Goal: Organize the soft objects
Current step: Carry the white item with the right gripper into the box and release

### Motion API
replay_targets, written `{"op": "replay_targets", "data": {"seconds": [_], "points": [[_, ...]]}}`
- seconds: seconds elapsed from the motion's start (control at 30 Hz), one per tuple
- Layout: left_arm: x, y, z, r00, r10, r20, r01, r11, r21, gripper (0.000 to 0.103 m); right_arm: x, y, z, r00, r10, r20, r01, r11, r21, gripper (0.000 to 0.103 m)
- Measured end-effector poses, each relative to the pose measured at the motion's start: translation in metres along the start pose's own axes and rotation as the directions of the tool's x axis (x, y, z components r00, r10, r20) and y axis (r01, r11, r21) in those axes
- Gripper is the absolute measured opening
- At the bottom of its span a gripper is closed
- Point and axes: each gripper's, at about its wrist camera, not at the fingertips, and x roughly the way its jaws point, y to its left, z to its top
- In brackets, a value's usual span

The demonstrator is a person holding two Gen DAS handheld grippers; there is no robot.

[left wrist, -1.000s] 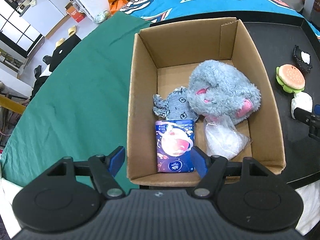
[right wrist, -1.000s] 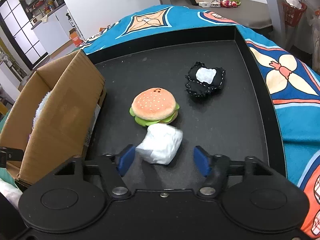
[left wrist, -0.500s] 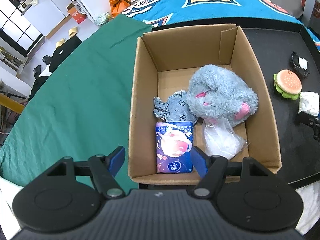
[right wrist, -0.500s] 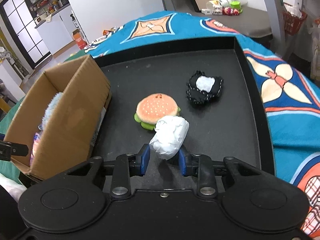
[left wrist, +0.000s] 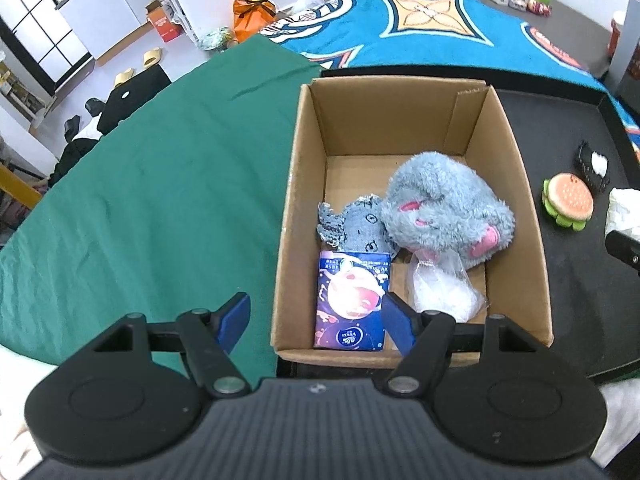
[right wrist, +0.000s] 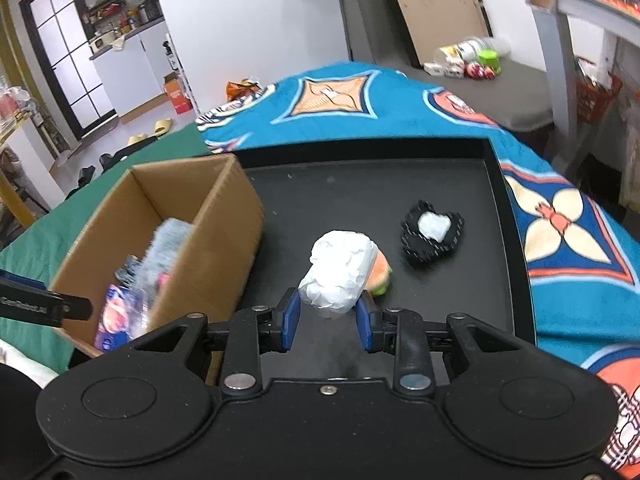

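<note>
Four soft items in box [left wrist: 516,216]; one white bundle [right wrist: 340,272] clamped by right gripper [right wrist: 327,318].

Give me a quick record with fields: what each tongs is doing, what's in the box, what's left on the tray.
right tongs: shut on white bundle
left tongs: open, empty, above the box
cardboard box: grey plush, denim piece, purple packet, clear bag
black tray: burger plush, black pouch
</note>
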Motion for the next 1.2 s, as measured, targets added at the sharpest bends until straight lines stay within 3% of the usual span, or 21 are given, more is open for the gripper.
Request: {"op": "replay_targets", "data": {"seconds": [0.5,0.8,1.1,1.2], "points": [[0.004,0.018,-0.002,0.995,-0.100,0.021,0.101,0.992,-0.079,0.071,-0.015,0.053,0.032,0.998,0.018,0.061,-0.012,0.995,-0.103,0.030],[0.010,0.022,-0.002,0.993,-0.114,0.022,0.115,0.990,-0.087,0.066,-0.008,0.082,0.044,0.998,0.026,0.055,-0.016,0.986,-0.168,0.030],[0.023,0.033,-0.003,0.988,-0.153,-0.013,0.150,0.979,-0.138,0.050,0.003,0.102,0.049,0.999,0.021,0.041,-0.012,0.979,-0.206,0.030],[0.029,0.040,-0.002,0.983,-0.180,-0.032,0.172,0.970,-0.170,0.038,0.007,0.108,0.052,0.999,0.019,0.038,-0.010,0.977,-0.215,0.030]]}}
